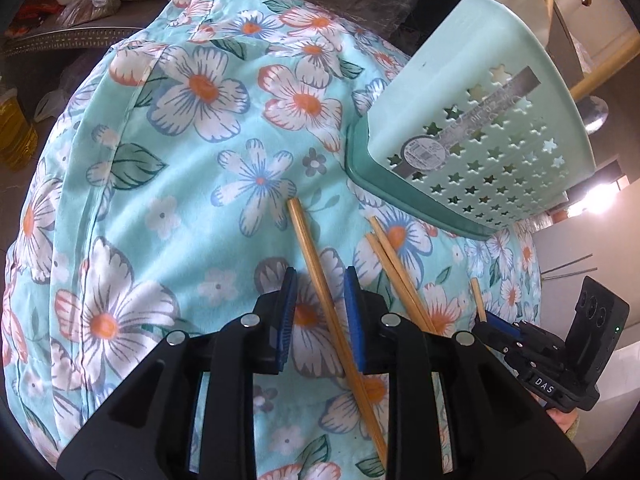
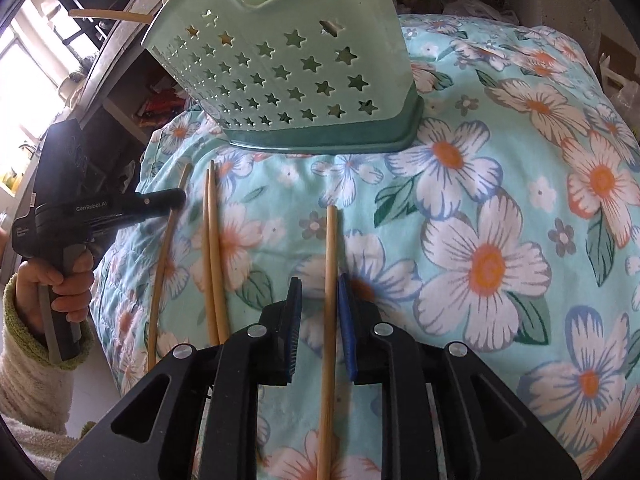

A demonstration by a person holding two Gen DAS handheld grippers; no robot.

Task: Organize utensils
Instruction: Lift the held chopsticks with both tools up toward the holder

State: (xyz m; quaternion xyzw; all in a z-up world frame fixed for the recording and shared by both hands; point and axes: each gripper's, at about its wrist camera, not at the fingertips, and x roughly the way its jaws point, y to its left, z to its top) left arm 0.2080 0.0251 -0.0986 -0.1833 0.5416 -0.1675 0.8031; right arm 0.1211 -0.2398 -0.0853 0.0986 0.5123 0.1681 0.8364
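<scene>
Left claw (image 1: 320, 280): released, its blue pads standing apart on either side of one chopstick without clamping it.
Right claw (image 2: 319, 288): released too, straddling another chopstick that runs close to its right pad.
Flowered cloth (image 1: 180, 160): light blue with large white and orange blossoms; it covers a soft, rounded surface under everything.
Basket (image 1: 460, 92): mint plastic with star-shaped holes and a darker green base, standing on the cloth beyond the chopstick tips.
Left chopstick (image 1: 308, 248): lies flat on the cloth between the left claw's pads.
Right chopstick (image 2: 331, 248): lies flat between the right claw's pads.
Pair of chopsticks (image 1: 390, 256): lies side by side on the cloth, between the two claws.
</scene>
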